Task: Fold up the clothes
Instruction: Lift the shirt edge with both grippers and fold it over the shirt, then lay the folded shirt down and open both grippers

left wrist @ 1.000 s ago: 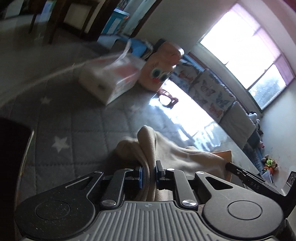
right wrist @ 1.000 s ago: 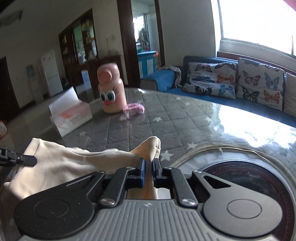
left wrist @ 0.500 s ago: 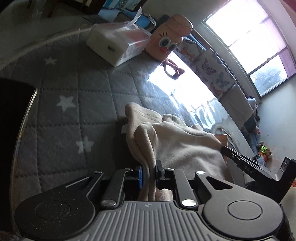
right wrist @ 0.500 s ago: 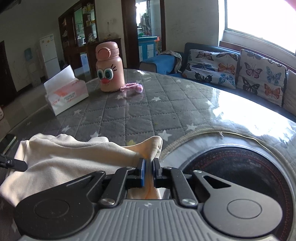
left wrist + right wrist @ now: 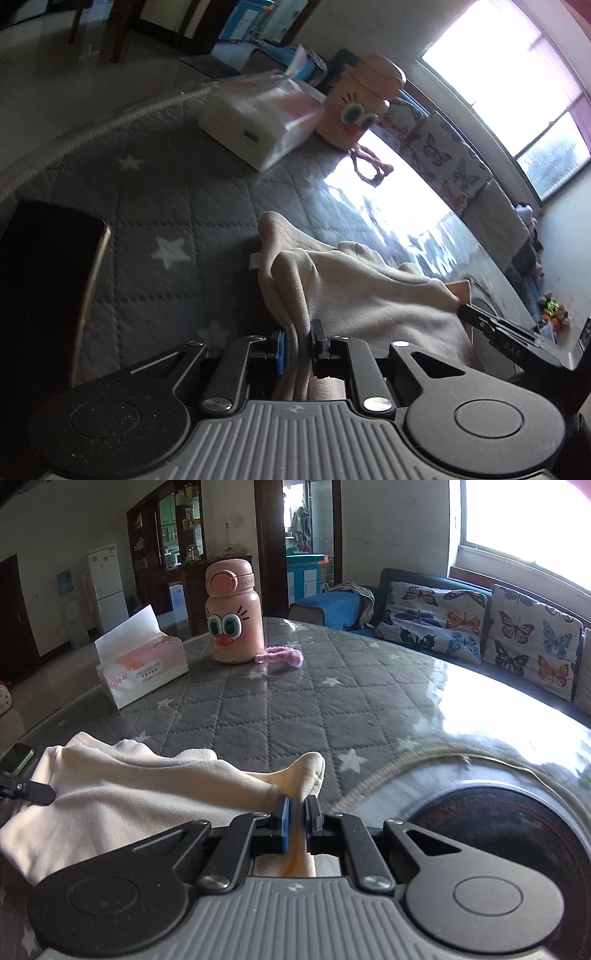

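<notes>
1. The left tool [image 5: 297, 345] is clamped narrow on a bunched edge of the cream garment [image 5: 369, 291]; the right tool [image 5: 297, 821] is pinched nearly closed on the opposite end of the same cloth [image 5: 129, 794]. The garment lies low between them, slack and rumpled on the bench [image 5: 314, 709], near its front edge.

2. Likely trouble: each tool holds a thick gathered wad, not a single clean edge. If the layers slide between the pads, a corner could drop out and the fold would land crooked.

3. The cloth sags in the middle. Laid down this way, I judge it would trap creases instead of lying flat.

4. Just to the right of the right tool sits a dark round inset [image 5: 498, 830] in the bench, ringed by a cord-trimmed edge of the quilted cover. Cloth dragged that way could catch on the trim.

5. A phone [image 5: 48, 295] lies just left of the left tool; a sweep outward could knock it.

6. Farther off stand a tissue box [image 5: 142, 674], a pink bottle [image 5: 232, 620] with a cartoon face, and a pink hair tie [image 5: 280, 656], all well apart from the garment and not in the way.
</notes>
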